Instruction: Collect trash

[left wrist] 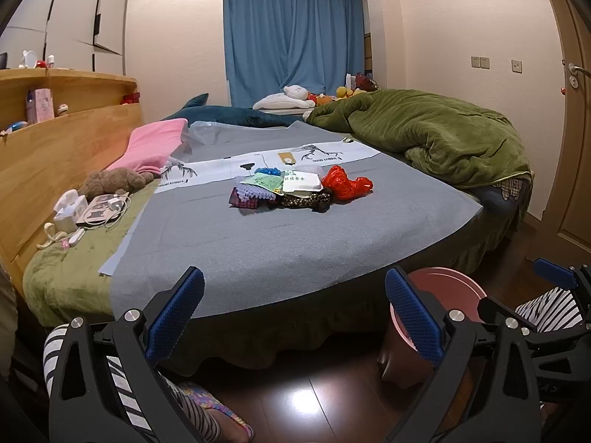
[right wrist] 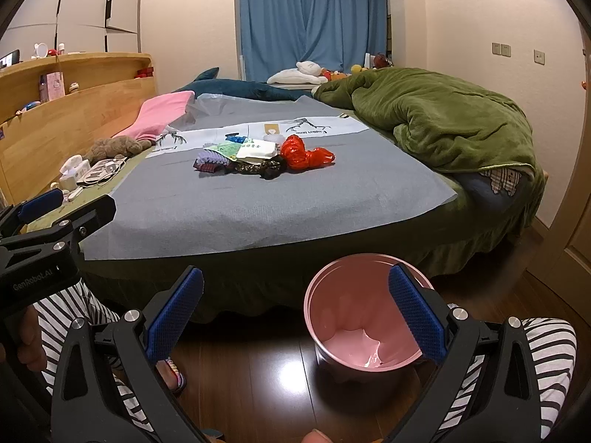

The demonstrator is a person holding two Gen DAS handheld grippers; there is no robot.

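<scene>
Trash, a small heap of crumpled wrappers and packets (right wrist: pixel 255 157) with a red plastic bag (right wrist: pixel 304 153), lies ahead of both hand-held grippers on the grey sheet (right wrist: pixel 258 214) over the bed. Left hand-held gripper (left wrist: pixel 295 313) and right hand-held gripper (right wrist: pixel 295 313) hang with jaws apart, gripping nothing. Under the right one stands a pink plastic bin (right wrist: pixel 354 317) on the dark wooden floor (right wrist: pixel 258 380).

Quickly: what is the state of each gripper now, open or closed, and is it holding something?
Left gripper: open, holding nothing.
Right gripper: open, holding nothing; the pink bin stands on the floor beyond it.
</scene>
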